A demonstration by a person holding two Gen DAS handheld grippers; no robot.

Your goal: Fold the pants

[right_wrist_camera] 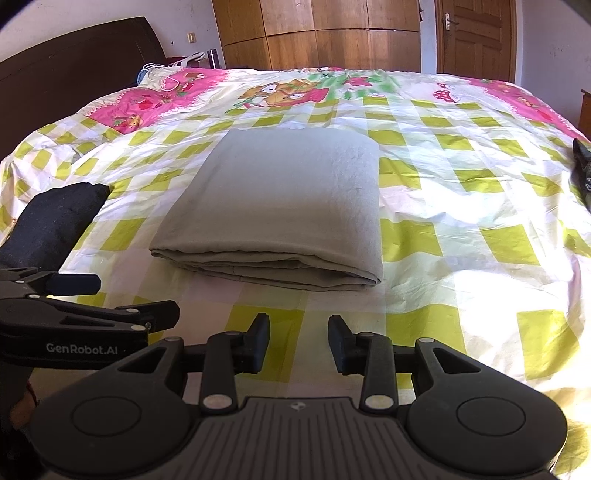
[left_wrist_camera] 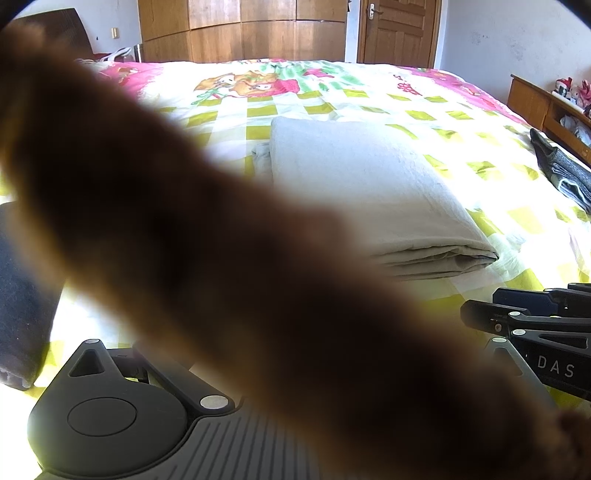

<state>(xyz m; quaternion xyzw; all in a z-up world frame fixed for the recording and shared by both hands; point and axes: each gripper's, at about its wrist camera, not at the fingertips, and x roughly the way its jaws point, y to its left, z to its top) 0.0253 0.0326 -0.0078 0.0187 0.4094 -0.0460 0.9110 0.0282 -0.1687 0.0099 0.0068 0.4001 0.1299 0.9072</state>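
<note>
- A pair of grey-beige pants (right_wrist_camera: pixel 280 206) lies folded into a neat rectangle near the middle of a bed, its stacked layers facing the cameras.
- The bedspread (right_wrist_camera: pixel 461 229) under it is checked in white and lime green, with pink cartoon panels along the far side.
- The right gripper (right_wrist_camera: pixel 298 341) hovers just short of the pants' near edge; its two black fingers stand partly apart with only bedspread between them, holding nothing.
- The left gripper (right_wrist_camera: pixel 159 314) reaches in from the left of the right wrist view, beside the right one; its fingertips look close together, but whether they are fully closed cannot be told.
- In the left wrist view a blurred brown shape (left_wrist_camera: pixel 221 258) right at the lens hides that gripper's fingers.
- A dark garment (right_wrist_camera: pixel 55 225) lies at the bed's left edge, well apart from the pants.
- Wooden wardrobes (right_wrist_camera: pixel 317 33) and a door (right_wrist_camera: pixel 474 37) stand behind the bed.
</note>
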